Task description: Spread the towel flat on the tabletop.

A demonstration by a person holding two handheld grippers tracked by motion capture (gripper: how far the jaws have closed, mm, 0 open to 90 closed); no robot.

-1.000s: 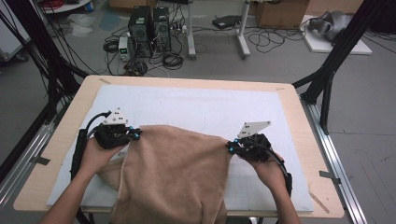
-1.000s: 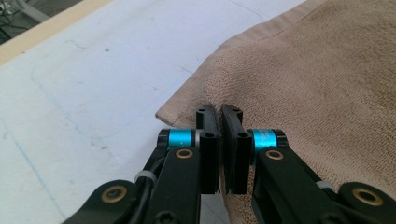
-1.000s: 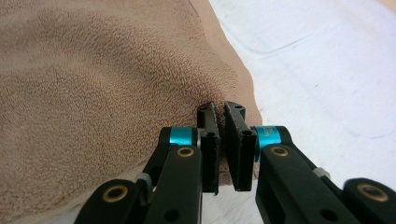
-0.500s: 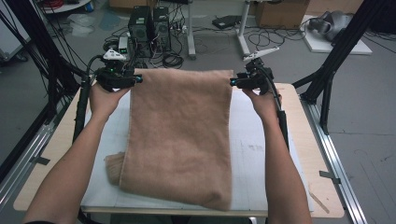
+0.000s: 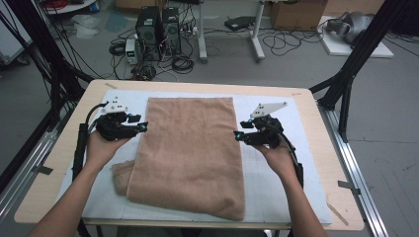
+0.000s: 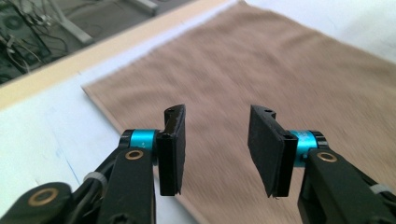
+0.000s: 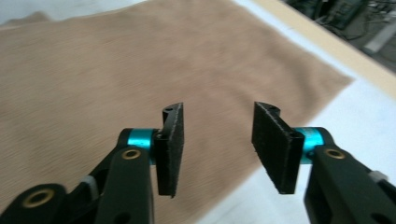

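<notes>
Tan towel (image 5: 190, 148), no legible label or writing, lies flat and lengthwise on the white mat (image 5: 281, 197) of a light wooden table (image 5: 316, 123), a bunched fold at its near left corner. Left gripper (image 5: 141, 127) and right gripper (image 5: 238, 134) flank its edges, jaws just opened, apart, nothing between. Beyond: grey floor, cables, computer towers (image 5: 158, 24).

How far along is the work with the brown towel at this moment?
Done: the towel lies spread lengthwise on the white mat, its far edge straight. In hand: nothing; the left hand-held gripper and right hand-held gripper have just been opening, both are open with nothing between the jaws, one at each side of the towel. Left: the near-left corner is bunched and probably needs smoothing.
</notes>
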